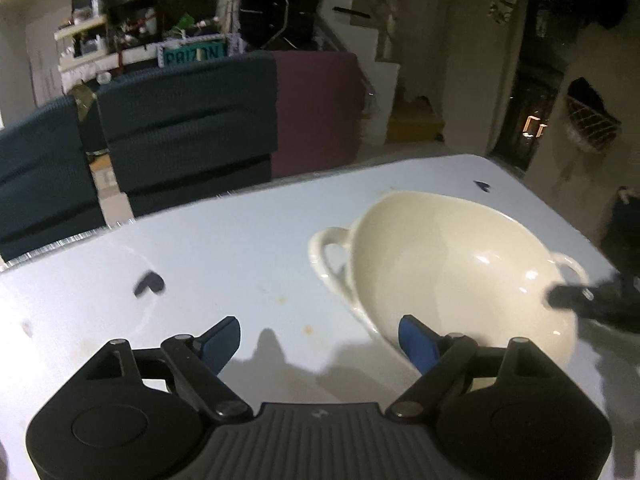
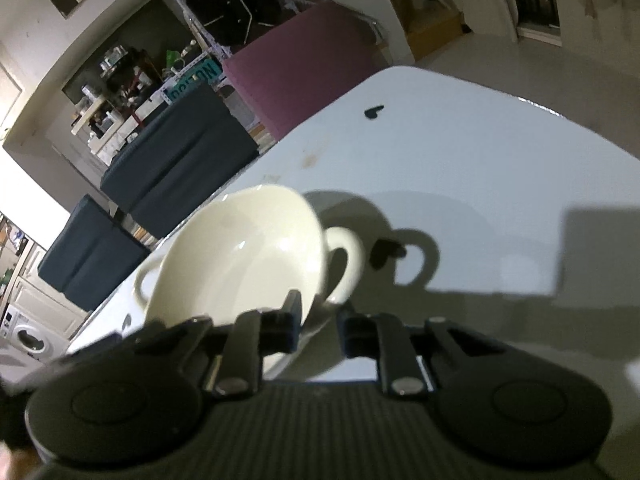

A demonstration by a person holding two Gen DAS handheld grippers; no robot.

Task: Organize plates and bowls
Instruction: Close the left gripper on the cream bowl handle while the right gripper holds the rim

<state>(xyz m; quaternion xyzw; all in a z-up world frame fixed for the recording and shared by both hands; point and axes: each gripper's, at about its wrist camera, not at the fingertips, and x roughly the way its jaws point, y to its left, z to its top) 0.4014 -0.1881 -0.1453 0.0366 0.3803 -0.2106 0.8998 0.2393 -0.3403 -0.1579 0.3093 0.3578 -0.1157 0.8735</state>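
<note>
The cream bowl (image 2: 240, 256) was pinched at its rim by the right gripper (image 2: 316, 320), presumably for lifting; beside the bowl, the left gripper (image 1: 320, 340) was held spread, empty.

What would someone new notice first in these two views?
The cream two-handled bowl on the white table, filling the right half of the left wrist view. The right gripper has its fingers closing around the bowl's near rim, while the left gripper hangs open just beside the bowl. Small dark heart-shaped marks dot the tabletop.
</note>
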